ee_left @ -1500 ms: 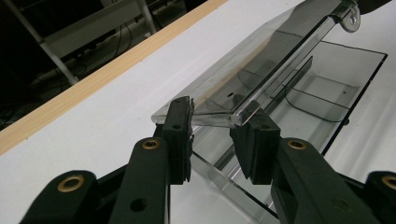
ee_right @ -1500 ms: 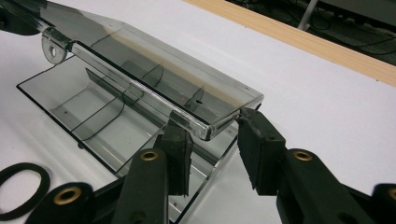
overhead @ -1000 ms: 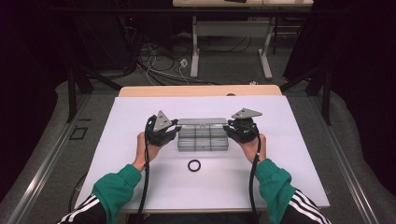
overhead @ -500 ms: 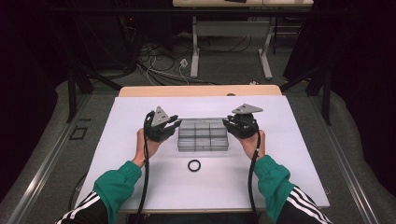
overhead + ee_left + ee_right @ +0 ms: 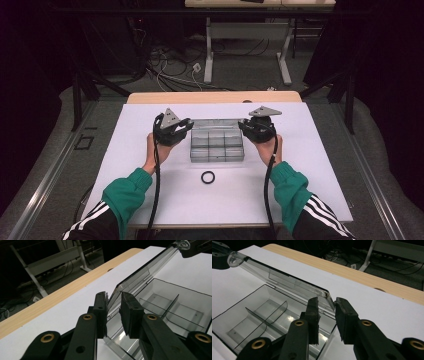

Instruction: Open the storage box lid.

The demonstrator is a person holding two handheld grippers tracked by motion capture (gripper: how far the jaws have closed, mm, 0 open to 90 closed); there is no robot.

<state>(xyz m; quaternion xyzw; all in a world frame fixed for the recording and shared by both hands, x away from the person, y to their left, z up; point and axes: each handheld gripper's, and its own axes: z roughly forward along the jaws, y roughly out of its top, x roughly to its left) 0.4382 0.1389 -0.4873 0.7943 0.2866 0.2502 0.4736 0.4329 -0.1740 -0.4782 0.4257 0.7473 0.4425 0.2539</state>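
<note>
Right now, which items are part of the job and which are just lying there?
In the job:
- clear compartment box, lid raised
- left tool, at the lid's corner
- right tool, at the lid's other corner

Lying about:
- black ring
- white mat

In the high view the white table (image 5: 150, 200) is lit evenly from above, while the room around it falls into near black, mostly at the left and right edges of the frame. Shadows under my hands are soft and small. This picture is a little grainy. In my two gripper views the clear box (image 5: 175, 302) gives pale reflections on its lid and walls (no hard glare). My black jaws at the bottom of the frame look slightly soft, and the background in the upper part is dim.
</note>
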